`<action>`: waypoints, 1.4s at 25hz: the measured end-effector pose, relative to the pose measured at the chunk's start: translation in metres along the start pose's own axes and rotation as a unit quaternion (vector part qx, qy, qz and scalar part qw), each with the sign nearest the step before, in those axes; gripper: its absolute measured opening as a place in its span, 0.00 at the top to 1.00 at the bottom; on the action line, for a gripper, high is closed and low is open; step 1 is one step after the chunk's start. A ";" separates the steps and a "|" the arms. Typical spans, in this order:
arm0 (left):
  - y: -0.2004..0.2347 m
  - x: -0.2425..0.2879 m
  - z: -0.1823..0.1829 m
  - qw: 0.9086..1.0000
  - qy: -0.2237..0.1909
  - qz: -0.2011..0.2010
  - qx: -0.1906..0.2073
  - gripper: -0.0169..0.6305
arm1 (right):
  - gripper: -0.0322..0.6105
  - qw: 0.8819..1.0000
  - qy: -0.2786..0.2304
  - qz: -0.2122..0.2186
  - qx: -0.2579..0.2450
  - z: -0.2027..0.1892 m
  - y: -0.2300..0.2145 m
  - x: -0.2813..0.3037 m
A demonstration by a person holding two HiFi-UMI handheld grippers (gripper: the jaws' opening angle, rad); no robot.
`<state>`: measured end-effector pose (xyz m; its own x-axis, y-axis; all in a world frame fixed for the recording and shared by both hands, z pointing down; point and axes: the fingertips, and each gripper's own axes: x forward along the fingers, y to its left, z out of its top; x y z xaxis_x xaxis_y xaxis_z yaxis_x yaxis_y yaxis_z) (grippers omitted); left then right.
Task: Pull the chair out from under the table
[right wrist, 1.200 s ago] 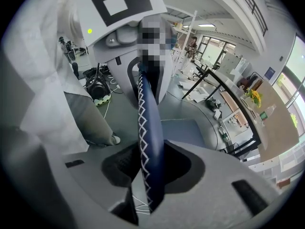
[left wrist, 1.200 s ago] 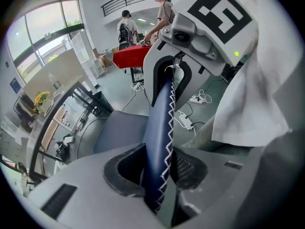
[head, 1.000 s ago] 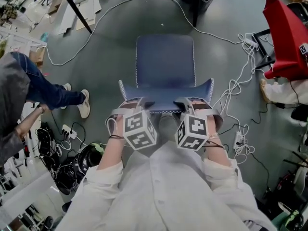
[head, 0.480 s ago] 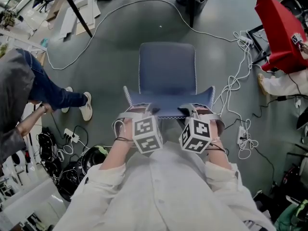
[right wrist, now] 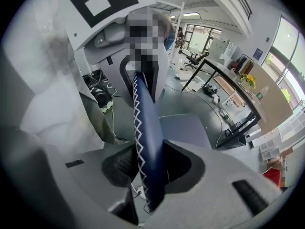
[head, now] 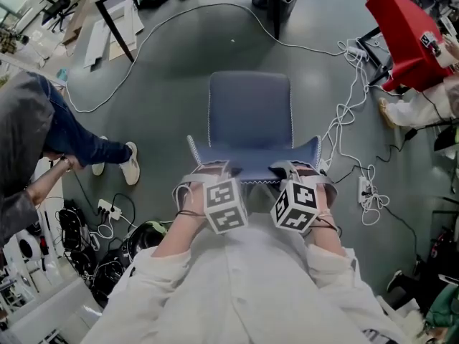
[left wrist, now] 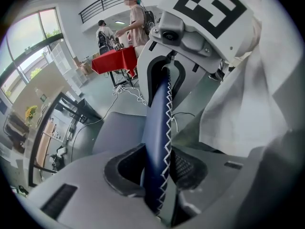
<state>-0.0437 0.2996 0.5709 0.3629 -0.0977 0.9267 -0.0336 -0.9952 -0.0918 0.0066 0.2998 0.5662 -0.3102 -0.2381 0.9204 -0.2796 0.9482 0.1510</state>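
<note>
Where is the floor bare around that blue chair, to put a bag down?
Bare floor lies beyond the chair, up to the black table legs, and left of it, before the bystander's shoe. White cables crowd the right; a cable tangle fills the lower left.

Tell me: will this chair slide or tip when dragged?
Probably slides: the chair stands on smooth floor. Left gripper and right gripper clamp its backrest top, so it may tilt toward you. Backrest looks straight, likely stiff.

You work in open-plan lab workshop: loose cables (head: 373, 208), power strip (head: 362, 189) on grey floor (head: 165, 84); red-draped table (head: 401, 31); desks (right wrist: 224, 80); large windows (left wrist: 31, 44).
</note>
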 end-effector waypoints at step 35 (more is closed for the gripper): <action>-0.052 0.003 0.005 0.998 0.018 0.022 -0.056 0.74 | 0.75 0.998 -0.022 0.040 -0.035 -0.017 0.051 -0.013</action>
<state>-0.0366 0.3513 0.5766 0.3252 -0.1384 0.9355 -0.1536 -0.9838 -0.0922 0.0120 0.3544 0.5681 -0.3686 -0.1675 0.9144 -0.1891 0.9766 0.1027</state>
